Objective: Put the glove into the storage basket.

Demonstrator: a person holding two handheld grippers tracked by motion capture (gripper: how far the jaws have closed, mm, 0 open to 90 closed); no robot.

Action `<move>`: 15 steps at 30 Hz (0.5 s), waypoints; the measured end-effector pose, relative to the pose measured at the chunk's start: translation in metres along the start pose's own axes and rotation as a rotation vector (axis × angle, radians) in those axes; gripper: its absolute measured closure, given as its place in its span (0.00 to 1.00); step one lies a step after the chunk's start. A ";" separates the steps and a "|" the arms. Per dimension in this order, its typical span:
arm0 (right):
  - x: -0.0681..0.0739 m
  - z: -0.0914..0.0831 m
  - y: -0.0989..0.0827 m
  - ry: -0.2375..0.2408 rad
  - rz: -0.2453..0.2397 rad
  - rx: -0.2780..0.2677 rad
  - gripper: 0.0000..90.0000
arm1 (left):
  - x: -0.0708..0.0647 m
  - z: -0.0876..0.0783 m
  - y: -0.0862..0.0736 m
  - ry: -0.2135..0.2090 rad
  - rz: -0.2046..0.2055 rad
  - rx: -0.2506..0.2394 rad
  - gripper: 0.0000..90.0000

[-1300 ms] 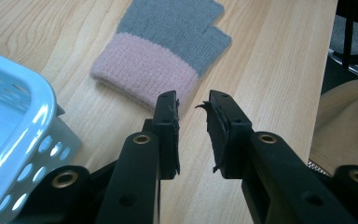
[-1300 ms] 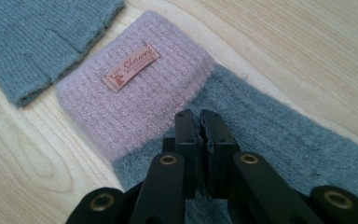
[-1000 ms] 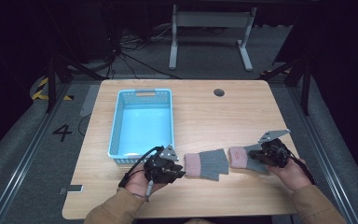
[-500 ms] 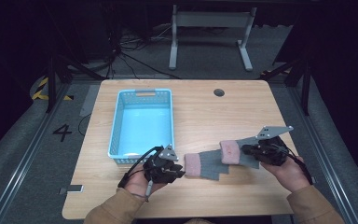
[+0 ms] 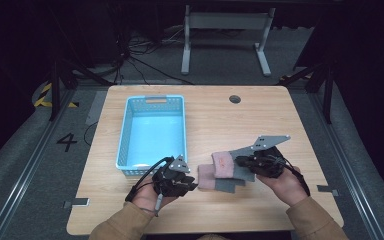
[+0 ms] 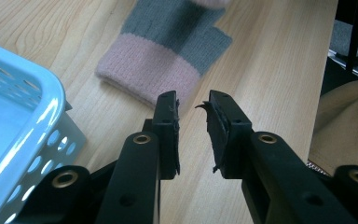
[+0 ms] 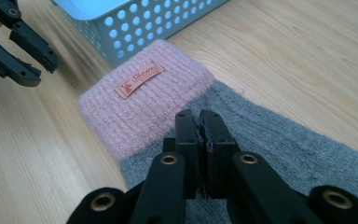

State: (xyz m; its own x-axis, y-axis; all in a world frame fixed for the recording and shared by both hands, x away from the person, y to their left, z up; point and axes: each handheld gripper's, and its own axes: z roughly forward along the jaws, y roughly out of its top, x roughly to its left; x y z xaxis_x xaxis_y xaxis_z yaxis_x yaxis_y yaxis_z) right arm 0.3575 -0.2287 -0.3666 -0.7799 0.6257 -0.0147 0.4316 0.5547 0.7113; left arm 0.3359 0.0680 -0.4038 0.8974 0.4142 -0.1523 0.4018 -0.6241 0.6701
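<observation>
Nearby, the blue basket (image 5: 151,131) holds nothing beside two gloves (image 5: 223,172).

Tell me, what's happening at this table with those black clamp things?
A person at a wooden table holds a gripper in each hand. The right gripper is shut on a pink-and-grey knitted glove, holding it partly over a second matching glove that lies flat. The left gripper is open and empty, just short of that second glove's pink cuff. An empty light-blue basket stands beside them.
</observation>
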 end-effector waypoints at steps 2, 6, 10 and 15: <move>0.004 0.005 0.002 0.003 -0.011 0.005 0.97 | 0.000 -0.001 0.000 0.000 -0.002 0.000 0.82; 0.009 0.014 0.004 0.006 -0.007 0.003 0.97 | 0.000 -0.001 0.000 0.001 0.000 -0.003 0.82; 0.012 0.024 0.003 0.004 0.002 0.003 0.97 | 0.001 -0.001 0.000 0.000 0.001 -0.003 0.82; 0.016 0.035 0.000 0.000 0.006 0.009 0.97 | 0.001 -0.001 0.000 0.000 -0.001 -0.005 0.82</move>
State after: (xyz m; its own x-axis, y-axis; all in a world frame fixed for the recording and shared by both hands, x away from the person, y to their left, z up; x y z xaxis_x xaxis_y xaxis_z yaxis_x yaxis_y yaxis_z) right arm 0.3604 -0.2000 -0.3914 -0.7771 0.6293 -0.0105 0.4404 0.5556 0.7053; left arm 0.3366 0.0695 -0.4033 0.8971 0.4148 -0.1525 0.4015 -0.6207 0.6734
